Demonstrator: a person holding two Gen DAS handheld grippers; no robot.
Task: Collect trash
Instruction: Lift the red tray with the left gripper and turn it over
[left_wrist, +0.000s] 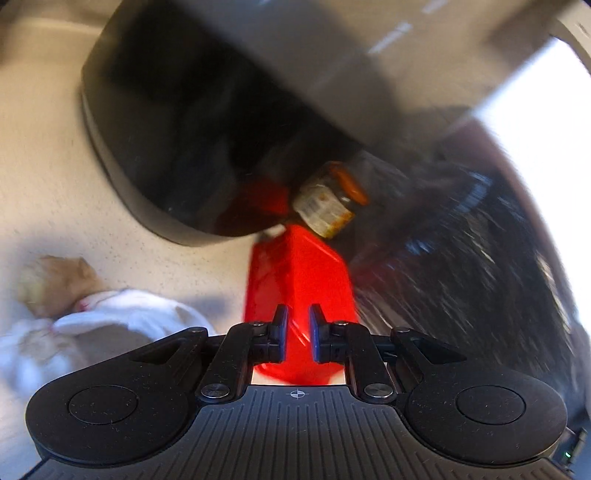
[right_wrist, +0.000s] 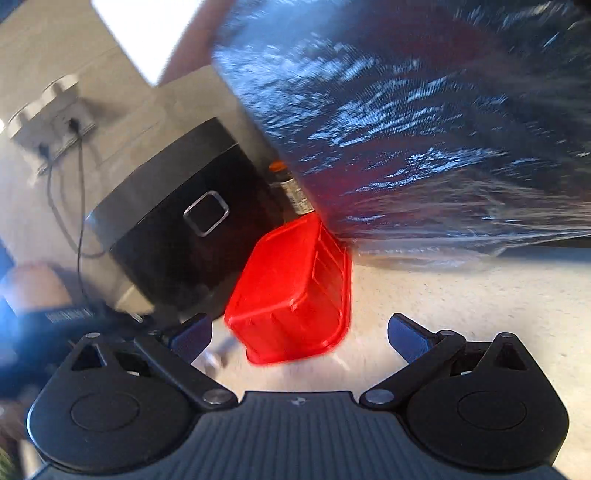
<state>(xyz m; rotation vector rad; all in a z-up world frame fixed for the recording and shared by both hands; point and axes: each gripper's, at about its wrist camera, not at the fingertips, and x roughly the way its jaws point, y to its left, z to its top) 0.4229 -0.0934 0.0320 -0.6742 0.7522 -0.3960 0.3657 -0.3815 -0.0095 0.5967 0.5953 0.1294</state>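
Observation:
My left gripper (left_wrist: 298, 325) is shut on a red plastic container (left_wrist: 295, 273), holding it tilted toward a black trash bag (left_wrist: 461, 266) on the right. In the right wrist view the same red container (right_wrist: 291, 291) hangs on its side, its open mouth against the shiny black bag (right_wrist: 406, 122). My right gripper (right_wrist: 299, 332) is open and empty, just below the container. Crumpled white tissues (left_wrist: 103, 321) lie on the counter at the left in the left wrist view. Both views are motion-blurred.
A black round cooker (right_wrist: 177, 229) stands on the beige counter (right_wrist: 461, 314) behind the container. A small jar with an orange lid (left_wrist: 328, 203) sits between cooker and bag. Cables (right_wrist: 79, 206) run from wall sockets at the far left.

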